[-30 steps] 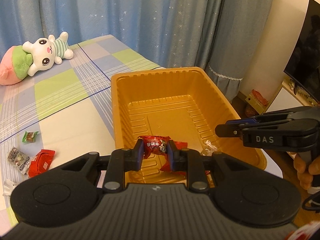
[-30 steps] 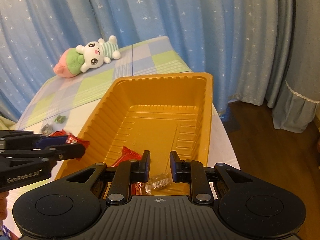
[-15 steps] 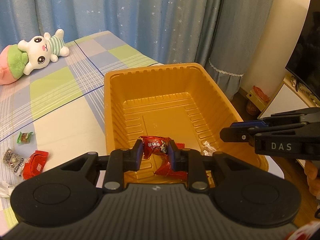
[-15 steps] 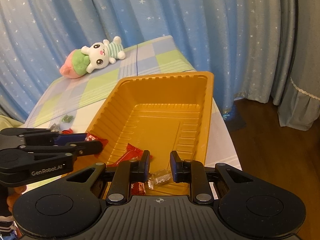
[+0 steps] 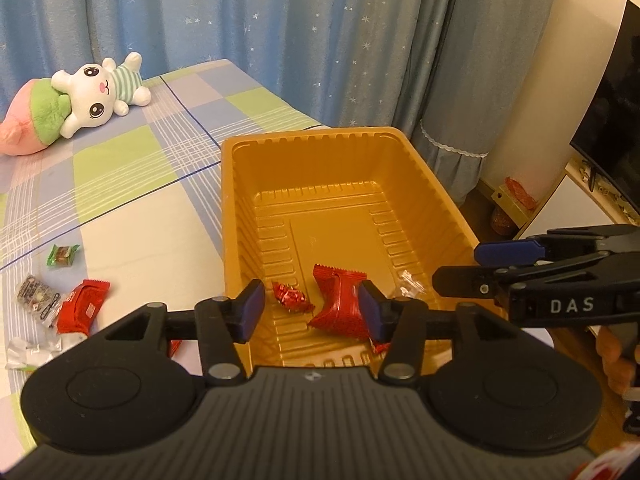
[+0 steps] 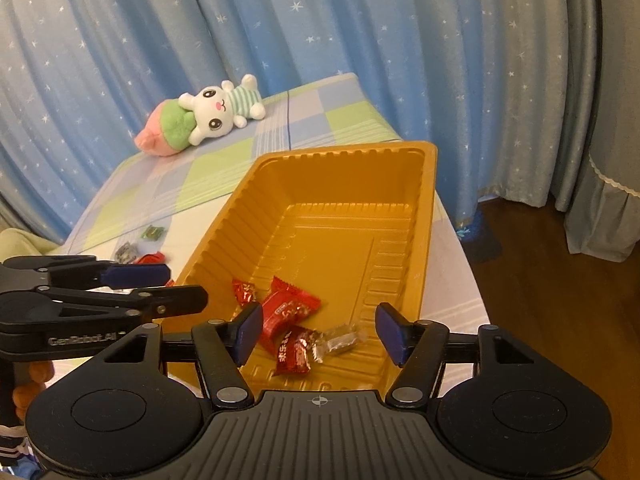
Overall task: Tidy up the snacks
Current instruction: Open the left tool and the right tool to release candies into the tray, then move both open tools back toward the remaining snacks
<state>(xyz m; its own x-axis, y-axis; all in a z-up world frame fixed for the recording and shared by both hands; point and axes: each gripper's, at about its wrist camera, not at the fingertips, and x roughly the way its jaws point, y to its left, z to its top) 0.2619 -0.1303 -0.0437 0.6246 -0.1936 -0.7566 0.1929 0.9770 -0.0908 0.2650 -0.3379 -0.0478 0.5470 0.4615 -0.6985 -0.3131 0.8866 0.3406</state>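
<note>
Holding the left gripper (image 5: 310, 311) wide open above the near end of the gold tray (image 5: 229, 200), with nothing in its grip. Holding the right gripper (image 6: 320, 331) wide open too, just beside the left one, also gripping nothing. Likely hanging this wide for letting snacks fall into the tray, the place for gathering them.

Seeing four snacks right under and between the fingers, lying on the tray floor: a small red candy (image 5: 291, 298), a big red packet (image 5: 340, 306), another red candy (image 6: 294, 350) and a clear-wrapped candy (image 6: 341, 338).

Counting more out past the left finger, lying on the checked bedsheet (image 5: 132, 216), apart from the tray: one green candy (image 5: 62, 255), one grey packet (image 5: 34, 294), one red packet (image 5: 82, 306), one white wrapper (image 5: 26, 354). Spotting a bit of red under the left finger too, but failing to tell what.

Lying far beyond the fingers, doing nothing for the job: one plush rabbit (image 5: 100, 94) on one peach pillow (image 5: 28, 128).
</note>
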